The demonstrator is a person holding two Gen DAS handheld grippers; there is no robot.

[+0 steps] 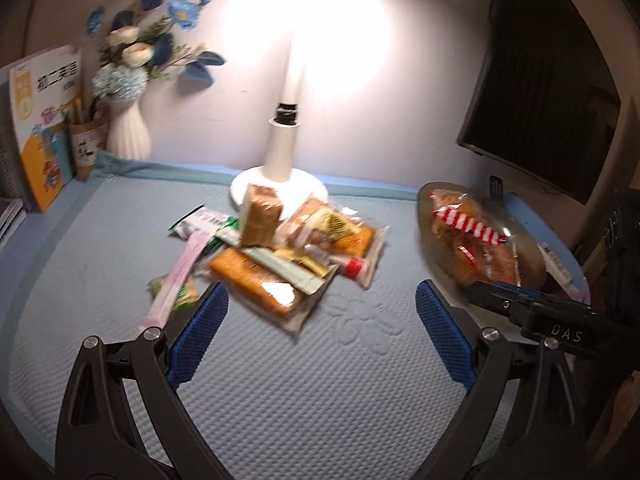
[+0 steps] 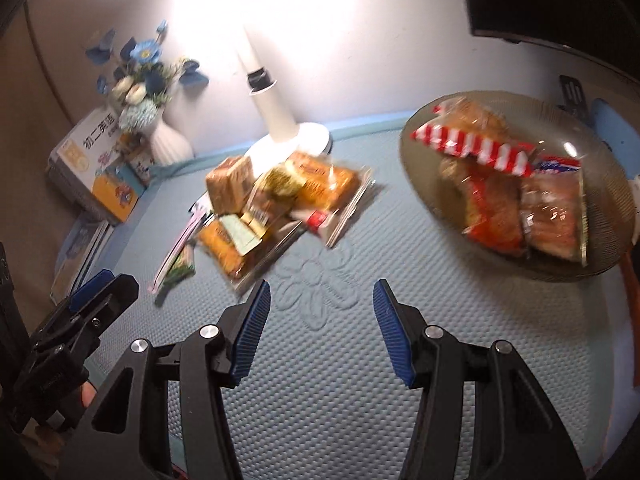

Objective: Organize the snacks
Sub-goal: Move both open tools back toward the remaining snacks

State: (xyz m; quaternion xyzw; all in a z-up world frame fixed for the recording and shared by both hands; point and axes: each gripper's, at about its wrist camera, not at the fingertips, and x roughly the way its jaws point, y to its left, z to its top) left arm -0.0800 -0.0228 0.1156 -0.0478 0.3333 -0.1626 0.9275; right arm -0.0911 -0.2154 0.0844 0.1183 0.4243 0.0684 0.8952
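Both grippers empty: left gripper (image 1: 320, 308) jaws spread wide, right gripper (image 2: 322, 304) open too. Snack pile (image 1: 280, 248) sat on blue mat (image 1: 320, 400) by lamp base (image 1: 316, 188). Glass plate (image 2: 608, 216) held around four packs. Readable: "DAS" on gripper, "初二英语" on book (image 1: 40, 120).

Snack pile (image 1: 280, 256): loose wrapped packets heaped on the table just in front of the lamp base. An upright brown cake packet (image 1: 260, 216) stands at the rear; orange bread packs and thin stick sachets overlap below.

Glass plate (image 2: 608, 216): right of the pile, apart, holding several red and orange packets (image 2: 496, 216).
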